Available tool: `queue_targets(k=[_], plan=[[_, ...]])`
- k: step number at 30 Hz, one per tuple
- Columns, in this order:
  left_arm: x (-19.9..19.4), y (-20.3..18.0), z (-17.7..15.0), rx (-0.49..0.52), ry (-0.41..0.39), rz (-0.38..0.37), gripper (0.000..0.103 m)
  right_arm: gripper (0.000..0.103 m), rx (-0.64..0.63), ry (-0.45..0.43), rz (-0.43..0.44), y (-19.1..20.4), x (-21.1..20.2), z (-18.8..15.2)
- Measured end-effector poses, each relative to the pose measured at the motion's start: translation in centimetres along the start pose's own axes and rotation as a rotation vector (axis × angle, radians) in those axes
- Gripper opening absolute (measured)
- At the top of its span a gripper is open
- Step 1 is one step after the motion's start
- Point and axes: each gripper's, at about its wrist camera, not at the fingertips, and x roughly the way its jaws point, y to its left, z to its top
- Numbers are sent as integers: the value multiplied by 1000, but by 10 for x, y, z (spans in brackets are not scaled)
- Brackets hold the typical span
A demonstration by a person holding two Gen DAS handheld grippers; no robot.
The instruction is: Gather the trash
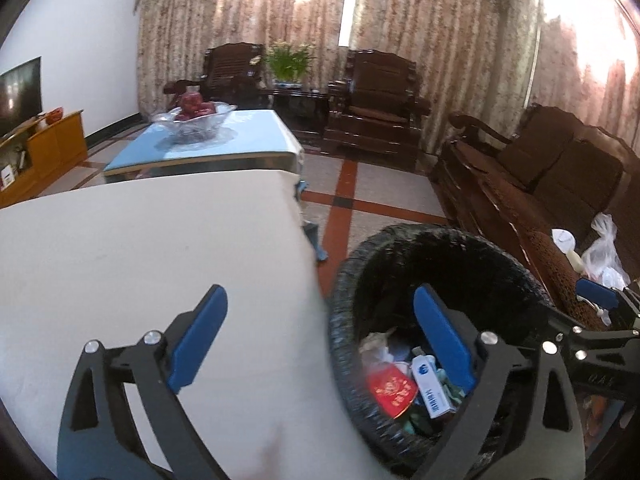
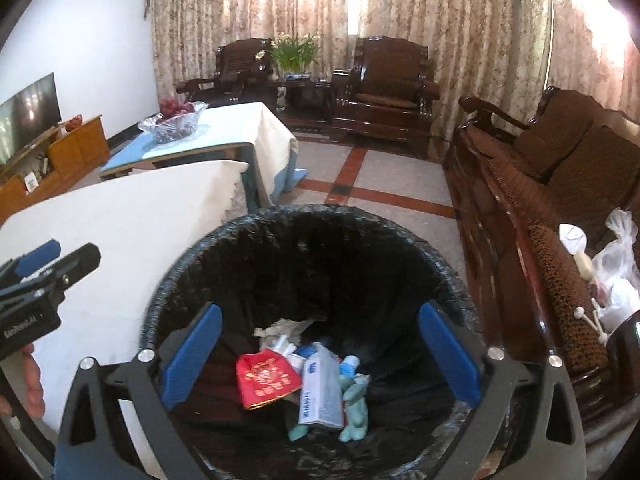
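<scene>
1. Left wrist view: left gripper (image 1: 320, 340), black frame with blue pads, jaws spread wide, nothing between the pads. Left pad over the white cloth-covered table (image 1: 140, 260); right pad over the mouth of the bin.
2. Round waste bin lined with a black plastic bag (image 1: 348, 280) stands on the floor just beside the table's edge. Inside, at the bottom: flat red packet with gold print (image 1: 392, 394), white-and-blue carton (image 1: 432, 388), crumpled pale paper.
3. Right gripper (image 1: 600, 296) shows at the right edge, beyond the bin rim; one blue pad visible.
4. Background: clear glass bowl of red fruit (image 1: 194, 118) on a farther blue-topped table.
5. Right wrist view: right gripper (image 2: 320, 360) hangs over the bin (image 2: 168, 292), jaws fully apart, empty.
6. Red packet (image 2: 266, 380), carton (image 2: 320, 388) and pale green scraps (image 2: 354, 404) lie together on the bin's bottom.
7. Left gripper (image 2: 40, 258) at the left edge over the table (image 2: 120, 232); a hand (image 2: 28, 380) below it.
</scene>
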Motion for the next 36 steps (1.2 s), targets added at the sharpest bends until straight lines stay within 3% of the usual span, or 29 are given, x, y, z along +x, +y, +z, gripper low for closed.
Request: queue_targets(k=[17,23,36], plan=[[-83,50,-4,-45,0,143,97,97,-55,19,124,59,-46,13],[-115,58,1,-45,-25,192,97,97,-76,-16,141,71,-73,23],[-170,54,16,-38,-84,202,97,97,-93,-61,173,89,-113,35]])
